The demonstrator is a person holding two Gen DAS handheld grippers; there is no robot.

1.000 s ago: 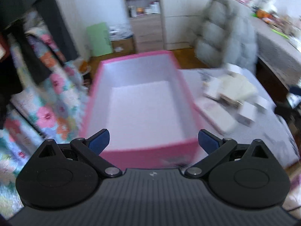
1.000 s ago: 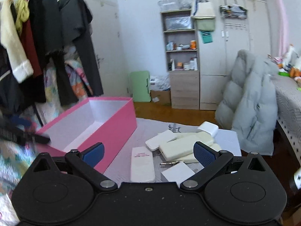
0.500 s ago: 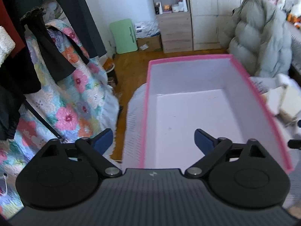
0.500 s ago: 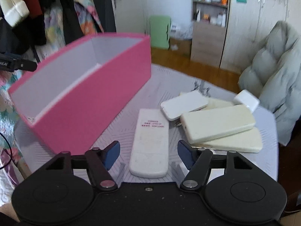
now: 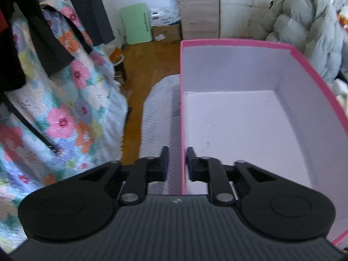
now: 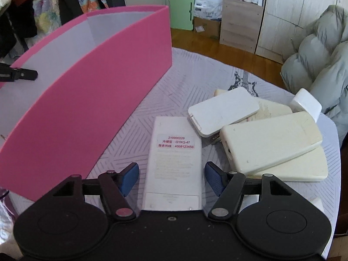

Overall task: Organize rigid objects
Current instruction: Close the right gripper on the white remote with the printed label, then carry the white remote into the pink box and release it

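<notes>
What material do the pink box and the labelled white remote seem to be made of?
Pink box: probably cardboard, matte pink outside, pale lining; thin, straight walls with crisp edges. Remote: likely hard plastic, smooth white, faintly glossy; moulded rounded edges, a printed sticker and a seam near its close end.

The left gripper [image 5: 176, 163] tilts steeply downward, and its jaws have just been closing on the thin left wall of the pink box [image 5: 182, 117], one finger outside and one inside. The right gripper [image 6: 171, 179] also points steeply down, its jaws part-way open with blue pads [image 6: 130, 177] standing either side of a white remote [image 6: 174, 163] and a slim gap left on each side.
</notes>
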